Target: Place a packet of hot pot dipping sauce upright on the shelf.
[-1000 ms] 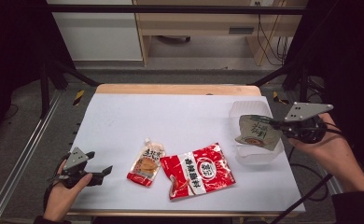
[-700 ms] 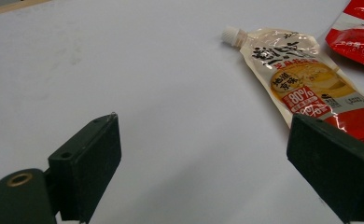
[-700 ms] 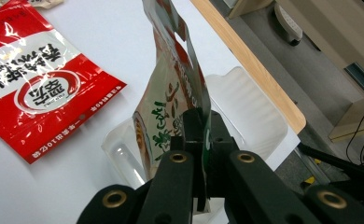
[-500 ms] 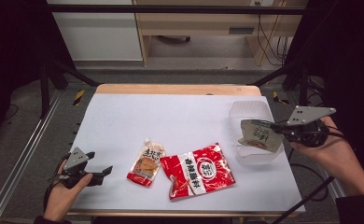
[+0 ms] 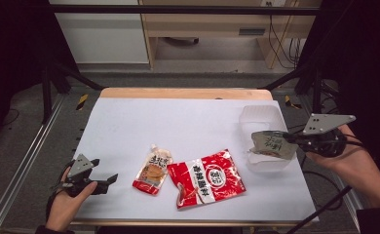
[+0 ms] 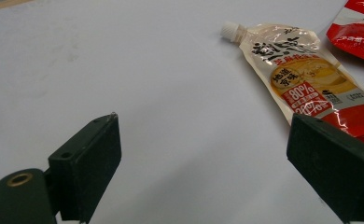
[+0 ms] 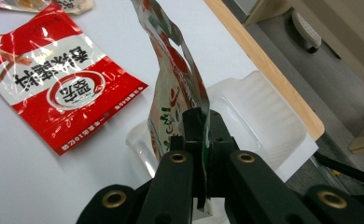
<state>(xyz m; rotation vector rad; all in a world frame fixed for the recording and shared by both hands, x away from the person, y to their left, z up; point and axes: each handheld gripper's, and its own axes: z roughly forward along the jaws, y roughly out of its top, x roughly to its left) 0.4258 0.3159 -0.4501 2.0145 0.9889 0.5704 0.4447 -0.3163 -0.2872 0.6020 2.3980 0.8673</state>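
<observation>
High view: right gripper (image 5: 295,140) — jaws clenched on the edge of a silvery pouch (image 5: 272,145), held above the clear plastic container (image 5: 261,117) at the worktop's (image 5: 198,122) right side. Left gripper (image 5: 111,179) — jaws released, holding nothing, low at the near left edge. Spouted pouch (image 5: 153,168) and red packet (image 5: 207,178) lie side by side near the front.
</observation>
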